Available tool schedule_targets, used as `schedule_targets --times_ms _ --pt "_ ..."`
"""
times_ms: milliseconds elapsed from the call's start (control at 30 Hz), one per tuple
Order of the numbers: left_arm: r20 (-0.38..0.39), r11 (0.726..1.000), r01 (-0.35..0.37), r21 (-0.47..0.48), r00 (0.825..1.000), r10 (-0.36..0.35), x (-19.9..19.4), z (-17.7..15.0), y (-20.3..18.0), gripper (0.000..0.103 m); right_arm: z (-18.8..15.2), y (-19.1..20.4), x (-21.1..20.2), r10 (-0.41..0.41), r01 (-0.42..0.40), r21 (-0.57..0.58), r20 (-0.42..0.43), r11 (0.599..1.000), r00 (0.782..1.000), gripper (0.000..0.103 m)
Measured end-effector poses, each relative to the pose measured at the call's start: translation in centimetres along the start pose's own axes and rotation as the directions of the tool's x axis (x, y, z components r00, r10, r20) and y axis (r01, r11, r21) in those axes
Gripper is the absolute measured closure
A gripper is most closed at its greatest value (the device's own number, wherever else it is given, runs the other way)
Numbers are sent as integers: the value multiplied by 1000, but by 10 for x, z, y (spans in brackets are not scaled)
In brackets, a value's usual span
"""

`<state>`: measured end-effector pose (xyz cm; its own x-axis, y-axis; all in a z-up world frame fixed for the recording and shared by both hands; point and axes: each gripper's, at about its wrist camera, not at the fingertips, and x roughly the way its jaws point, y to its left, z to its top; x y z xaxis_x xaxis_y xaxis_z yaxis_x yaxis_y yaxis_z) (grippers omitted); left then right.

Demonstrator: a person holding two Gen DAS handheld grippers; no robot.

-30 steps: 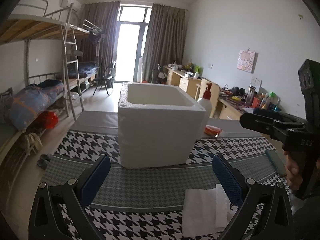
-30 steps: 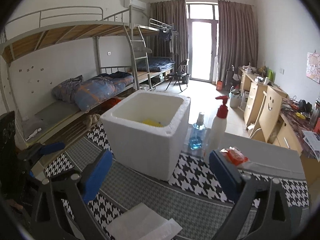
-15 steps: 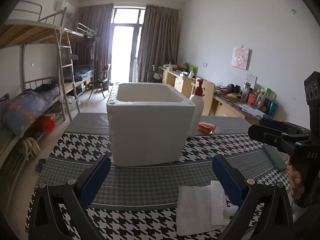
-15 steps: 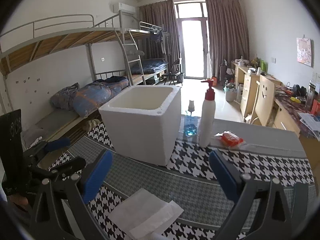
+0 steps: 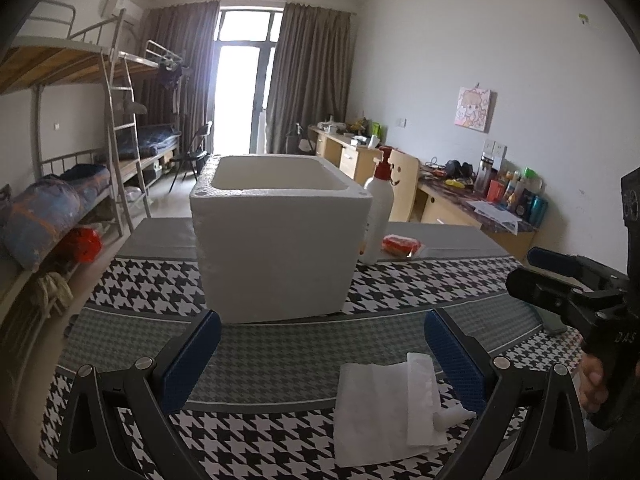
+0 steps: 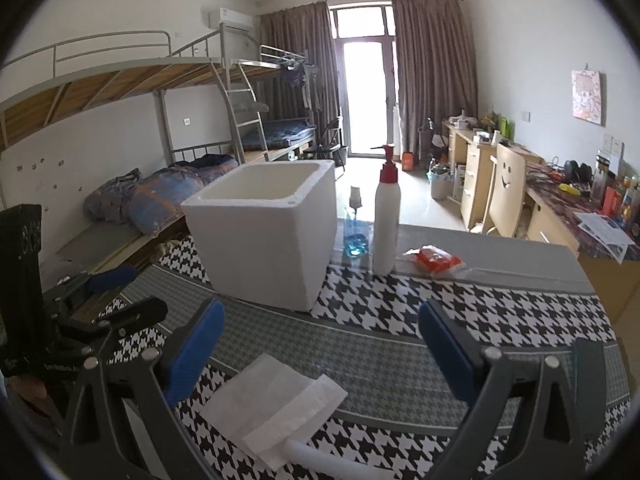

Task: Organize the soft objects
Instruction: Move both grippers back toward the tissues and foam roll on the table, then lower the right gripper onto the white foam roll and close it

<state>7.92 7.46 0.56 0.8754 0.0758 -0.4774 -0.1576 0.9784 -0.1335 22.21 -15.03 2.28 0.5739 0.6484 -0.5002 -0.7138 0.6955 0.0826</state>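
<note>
Both the left gripper point(image 5: 320, 356) and the right gripper point(image 6: 320, 348) hang with jaws spread wide, holding nothing. A white tissue point(image 5: 384, 408) lies low in the frame on the houndstooth cloth point(image 5: 152, 280), before the foam box point(image 5: 276, 236). Only the right wrist view shows the blue bottle point(image 6: 355, 232) beside the pump bottle point(image 6: 386, 220).

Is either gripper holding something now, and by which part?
Nothing is held. The left gripper and right gripper are both open above the white tissue.

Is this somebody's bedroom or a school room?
Probably a shared dormitory room: metal bunk beds with rolled bedding line one wall, and wooden desks cluttered with belongings line the other.
</note>
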Motion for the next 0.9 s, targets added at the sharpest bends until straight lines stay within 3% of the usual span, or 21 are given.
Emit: schedule_targets --times_ms 400,900 --pt "-11 999 7 37 1000 -6 2 -5 -16 1 -14 -8 -15 -14 14 35 4 999 1000 4" --pt "-52 1000 25 18 998 -24 10 -17 -26 1 -41 -15 -25 -36 36 48 0 998 999 4"
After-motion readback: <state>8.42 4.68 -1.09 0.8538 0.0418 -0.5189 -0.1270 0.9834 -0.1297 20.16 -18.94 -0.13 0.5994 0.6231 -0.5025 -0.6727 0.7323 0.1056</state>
